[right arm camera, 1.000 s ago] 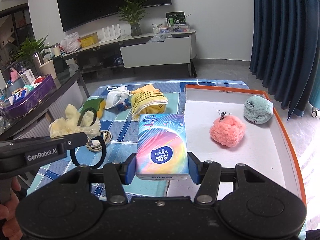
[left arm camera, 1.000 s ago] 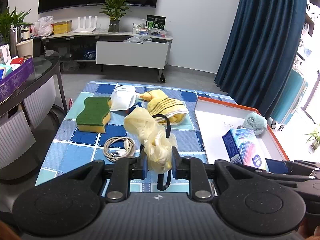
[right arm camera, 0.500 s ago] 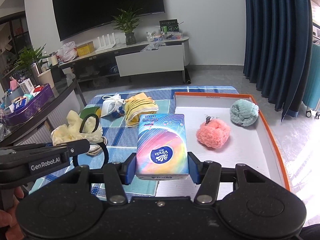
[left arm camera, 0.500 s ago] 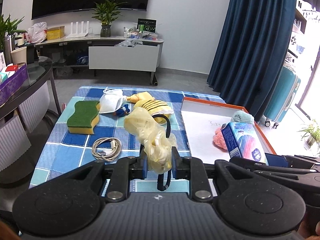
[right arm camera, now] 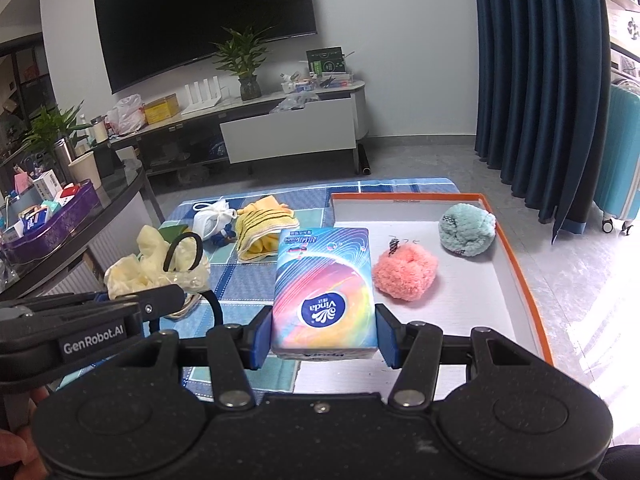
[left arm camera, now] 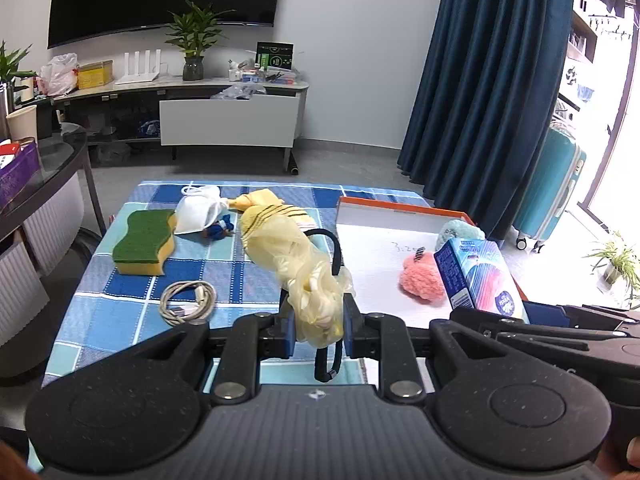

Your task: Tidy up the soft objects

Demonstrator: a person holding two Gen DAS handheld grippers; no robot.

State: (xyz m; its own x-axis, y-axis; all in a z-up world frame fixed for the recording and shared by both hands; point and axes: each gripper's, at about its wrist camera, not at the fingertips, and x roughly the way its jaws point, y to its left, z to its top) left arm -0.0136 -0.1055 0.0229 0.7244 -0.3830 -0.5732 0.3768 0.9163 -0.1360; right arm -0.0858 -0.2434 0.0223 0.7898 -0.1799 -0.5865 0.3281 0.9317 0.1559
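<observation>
My left gripper (left arm camera: 319, 330) is shut on a crumpled pale yellow glove (left arm camera: 304, 276) with a black band (left arm camera: 334, 256) caught in it, held above the checked tablecloth (left arm camera: 224, 276). It also shows in the right wrist view (right arm camera: 156, 268). My right gripper (right arm camera: 323, 340) is shut on a colourful tissue pack (right arm camera: 324, 280), held over the near left part of the orange-rimmed white tray (right arm camera: 516, 276). In the tray lie a pink pompom (right arm camera: 404, 274) and a teal pompom (right arm camera: 466, 230). A yellow striped cloth (right arm camera: 264, 232) and a white mask (right arm camera: 208, 218) lie on the table.
A green-and-yellow sponge (left arm camera: 146, 242), a coiled white cable (left arm camera: 186, 302) and a small blue item (left arm camera: 218, 230) lie on the table's left half. A dark glass side table (right arm camera: 72, 216) with a purple basket stands to the left. A blue curtain (left arm camera: 480, 100) and a teal suitcase (left arm camera: 548, 188) stand to the right.
Both grippers have pulled back and up from the table with their loads still held. The pink pompom has come into the left wrist view.
</observation>
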